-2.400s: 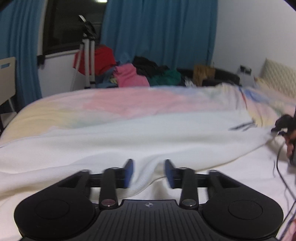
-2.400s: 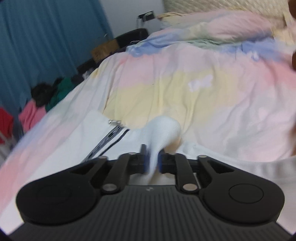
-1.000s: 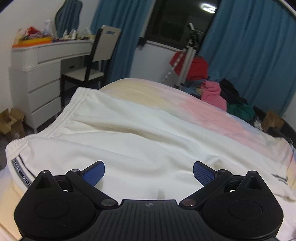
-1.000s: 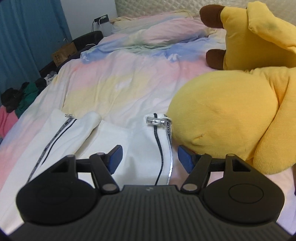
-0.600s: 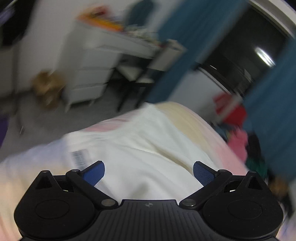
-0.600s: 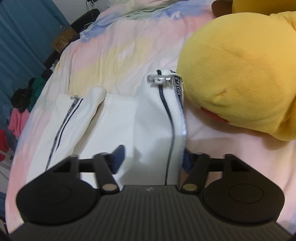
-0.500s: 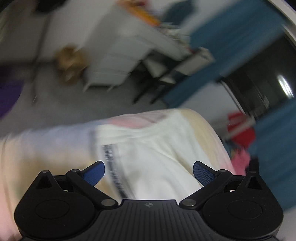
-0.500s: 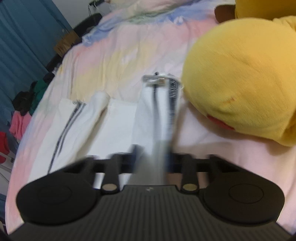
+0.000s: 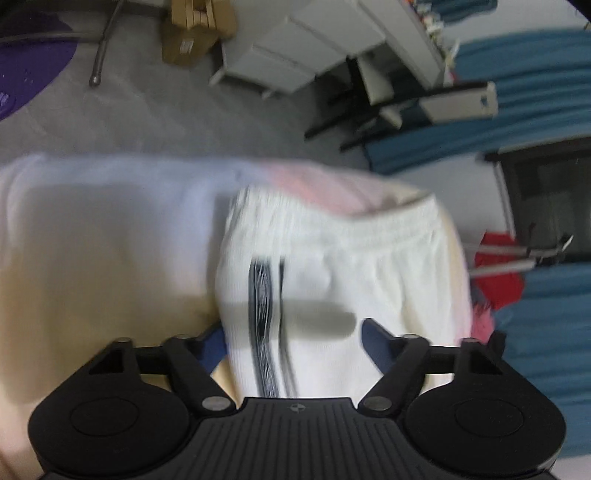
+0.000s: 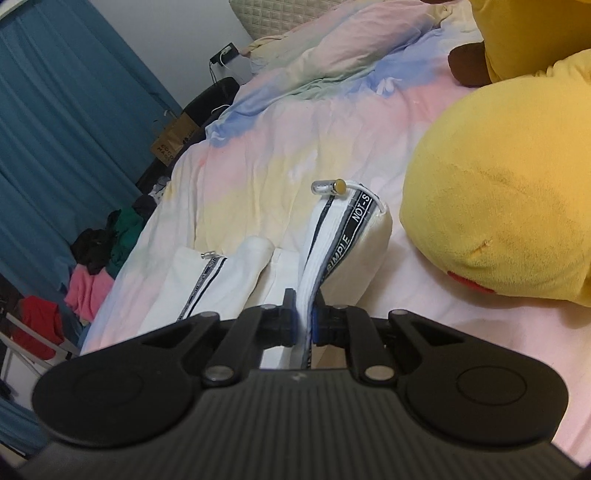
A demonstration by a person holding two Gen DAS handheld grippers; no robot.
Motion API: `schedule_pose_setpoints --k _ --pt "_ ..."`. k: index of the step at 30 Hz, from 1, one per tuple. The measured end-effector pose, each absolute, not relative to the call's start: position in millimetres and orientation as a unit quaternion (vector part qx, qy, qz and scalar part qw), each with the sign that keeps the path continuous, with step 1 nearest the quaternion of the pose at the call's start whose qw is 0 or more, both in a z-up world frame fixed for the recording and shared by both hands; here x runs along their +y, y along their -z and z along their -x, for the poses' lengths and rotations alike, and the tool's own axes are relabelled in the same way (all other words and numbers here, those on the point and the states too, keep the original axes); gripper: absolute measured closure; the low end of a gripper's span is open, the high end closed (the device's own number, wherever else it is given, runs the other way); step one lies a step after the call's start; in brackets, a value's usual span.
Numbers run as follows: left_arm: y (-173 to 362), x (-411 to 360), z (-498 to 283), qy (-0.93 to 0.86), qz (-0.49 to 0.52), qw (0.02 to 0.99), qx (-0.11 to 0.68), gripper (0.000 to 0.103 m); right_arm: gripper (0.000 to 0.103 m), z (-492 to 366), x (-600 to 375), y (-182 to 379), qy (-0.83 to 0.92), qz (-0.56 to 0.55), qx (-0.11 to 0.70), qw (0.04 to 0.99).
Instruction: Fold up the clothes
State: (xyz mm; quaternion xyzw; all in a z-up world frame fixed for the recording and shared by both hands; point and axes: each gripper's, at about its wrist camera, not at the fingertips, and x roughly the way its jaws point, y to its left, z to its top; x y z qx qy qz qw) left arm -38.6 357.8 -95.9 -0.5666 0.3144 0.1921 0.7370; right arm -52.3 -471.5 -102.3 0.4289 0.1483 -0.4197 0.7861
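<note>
White track pants with a black striped side band lie on a pastel bedspread. In the left wrist view their waistband end (image 9: 332, 266) hangs near the bed's foot edge, and my left gripper (image 9: 293, 341) is open with the side-stripe fabric between its fingers. In the right wrist view my right gripper (image 10: 303, 325) is shut on the near leg's hem (image 10: 343, 236), which stands lifted with its cord stopper (image 10: 327, 186) at the far end. The other leg (image 10: 221, 280) lies flat to the left.
A big yellow plush toy (image 10: 498, 221) sits close to the right of the held leg. Pillows (image 10: 332, 44) lie at the bed's head. Beyond the bed's foot are a white dresser (image 9: 314, 48), a chair (image 9: 424, 107), a cardboard box (image 9: 195, 29) and a clothes pile (image 10: 96, 266).
My right gripper closed on the near pant leg hem and lifted it. My left gripper swung over to the waistband side at the bed's edge, and its fingers narrowed around the striped fabric.
</note>
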Motion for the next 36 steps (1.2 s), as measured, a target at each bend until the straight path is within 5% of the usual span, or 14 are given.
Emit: schedule_pose_setpoints --k 4,5,20,28,36 --pt "92.6 362.4 44.9 -0.193 0.565 0.748 0.292 0.073 0.092 45.9 -471.7 102.6 0.419 -0.422 0.15 0.79" --pt "89.2 355.5 43.3 -0.195 0.557 0.755 0.287 0.09 0.092 45.3 -471.1 101.1 0.416 -0.418 0.147 0.794" --pt "-15.8 340.1 79.7 -0.11 0.545 0.8 0.225 0.094 0.093 68.5 -485.5 46.1 0.383 -0.392 0.078 0.833" --pt "-47.4 306.9 -76.4 -0.141 0.5 0.819 0.243 0.094 0.093 -68.1 -504.9 23.6 0.378 -0.352 0.12 0.848" --pt "-0.1 246.8 -291.2 -0.19 0.403 0.85 0.282 0.094 0.092 -247.0 -534.1 86.9 0.412 -0.35 0.207 0.816"
